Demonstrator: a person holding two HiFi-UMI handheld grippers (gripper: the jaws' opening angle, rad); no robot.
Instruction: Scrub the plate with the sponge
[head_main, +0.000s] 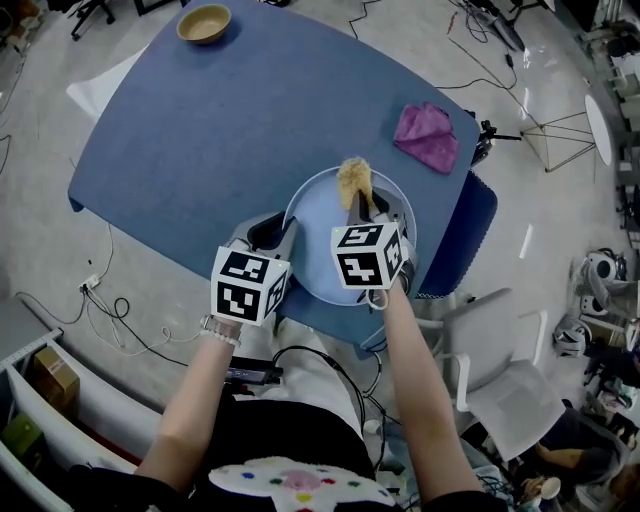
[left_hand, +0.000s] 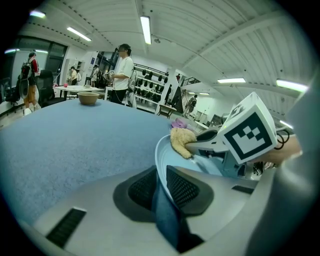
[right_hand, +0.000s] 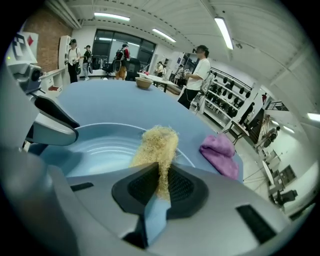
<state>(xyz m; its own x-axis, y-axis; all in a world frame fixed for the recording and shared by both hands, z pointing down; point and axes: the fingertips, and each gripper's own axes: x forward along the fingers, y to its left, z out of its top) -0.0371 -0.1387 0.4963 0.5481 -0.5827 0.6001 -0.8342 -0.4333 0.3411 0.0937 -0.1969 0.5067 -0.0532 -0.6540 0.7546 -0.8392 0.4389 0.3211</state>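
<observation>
Meanwhile right gripper (right_hand: 162, 187) clamps the sponge (right_hand: 157, 145) (left gripper (left_hand: 161, 187) pinches the plate (left_hand: 159, 150) rim).

The plate (head_main: 312, 218) looks like smooth pale-blue plastic with a soft sheen and faint moulded rings. The sponge (head_main: 354, 180) is a straw-coloured wad of coarse, loose fibres, rough to the eye. The table (head_main: 230, 120) wears a matt blue cover with a fine, felt-like grain. The purple cloth (head_main: 427, 135) looks soft and fleecy. The bowl (head_main: 204, 23) appears to be tan wood with a dull finish. The left gripper (left_hand: 159, 187) and right gripper (right_hand: 162, 187) have bodies of matt grey moulded plastic; their pads (right_hand: 184, 187) are black with a fine gridded texture, seemingly rubber. The marker cubes (head_main: 249, 285) are matt white with black print. The floor (head_main: 40, 220) is smooth grey with a slight shine.
</observation>
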